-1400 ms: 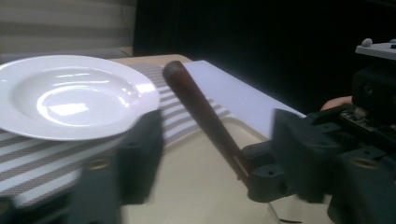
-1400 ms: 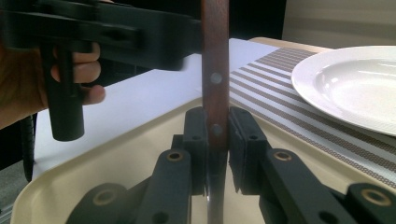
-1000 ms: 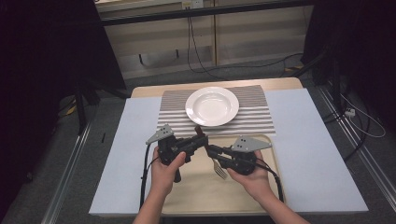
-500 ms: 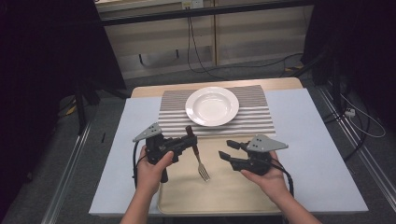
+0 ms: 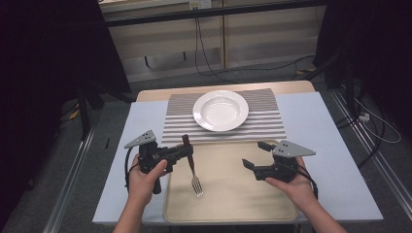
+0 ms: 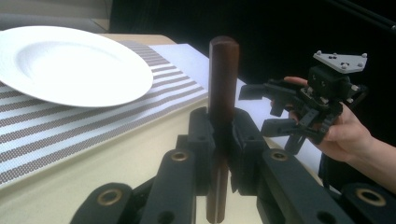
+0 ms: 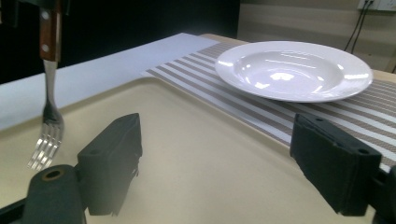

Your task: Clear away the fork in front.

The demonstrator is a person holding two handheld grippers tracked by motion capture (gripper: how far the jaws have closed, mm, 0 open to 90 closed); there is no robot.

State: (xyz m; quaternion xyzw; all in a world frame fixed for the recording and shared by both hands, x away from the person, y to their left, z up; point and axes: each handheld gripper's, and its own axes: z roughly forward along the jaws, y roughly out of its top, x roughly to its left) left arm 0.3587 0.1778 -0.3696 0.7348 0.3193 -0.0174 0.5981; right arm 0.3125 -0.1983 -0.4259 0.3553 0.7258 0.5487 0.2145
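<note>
Left gripper (image 5: 187, 151) clamped on a fork's (image 5: 192, 166) wooden handle at lower left of centre, tines down over the tray (image 5: 233, 204), right gripper (image 5: 256, 155) wide open and empty lower right, white plate (image 5: 220, 110) on striped mat (image 5: 265, 121) above, no readable writing.

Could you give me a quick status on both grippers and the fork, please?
Left gripper shut on the fork by its wooden handle, tines hanging over the tray. Right gripper open, holding nothing. Plate on the striped mat, nothing in the way.

The plate (image 5: 220, 110) sits on the mat (image 5: 262, 124) behind the tray (image 5: 233, 194); the fork (image 5: 193, 171) hangs over the tray's left part.
</note>
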